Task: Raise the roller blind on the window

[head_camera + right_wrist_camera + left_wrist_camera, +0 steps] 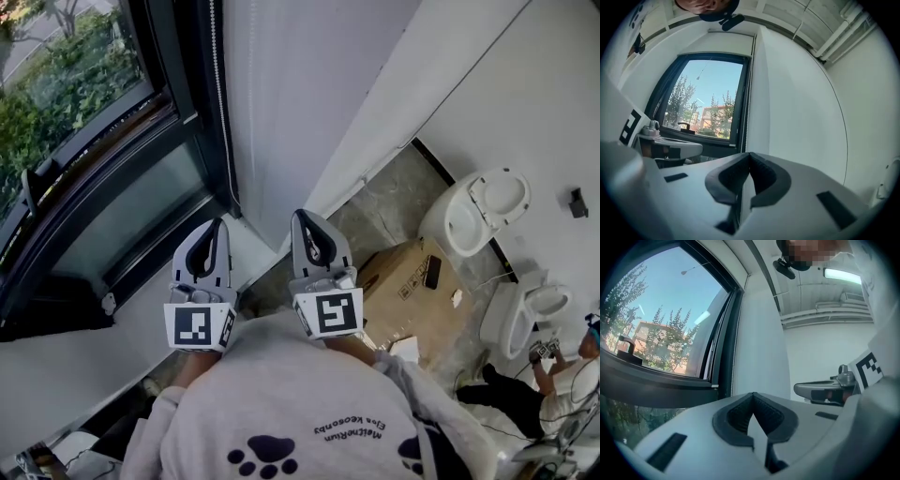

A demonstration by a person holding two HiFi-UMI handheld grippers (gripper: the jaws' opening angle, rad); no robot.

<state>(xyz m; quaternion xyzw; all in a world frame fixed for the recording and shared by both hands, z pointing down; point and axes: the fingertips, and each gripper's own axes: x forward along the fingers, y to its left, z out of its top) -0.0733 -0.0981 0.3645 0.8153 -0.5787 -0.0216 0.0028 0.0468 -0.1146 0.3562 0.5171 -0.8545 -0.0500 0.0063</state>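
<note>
The dark-framed window (pixel 112 178) shows trees and sky, and no blind fabric covers its glass (pixel 708 93). A bead chain (pixel 221 112) hangs down the frame's right side, next to the white wall; it shows as the chain (pixel 735 357) in the left gripper view and the chain (pixel 748 108) in the right gripper view. My left gripper (pixel 217 225) and right gripper (pixel 302 217) sit side by side in front of my chest, pointing level toward the window corner. Both are shut with nothing between the pads. Left gripper (pixel 752 395) and right gripper (pixel 749 155) both stand short of the chain.
A window handle (pixel 684 125) sits on the lower frame. Behind me on the floor are a cardboard box (pixel 412 277), two white toilets (pixel 473 211) and a seated person (pixel 562 366). A white wall (pixel 309 84) runs along the right of the window.
</note>
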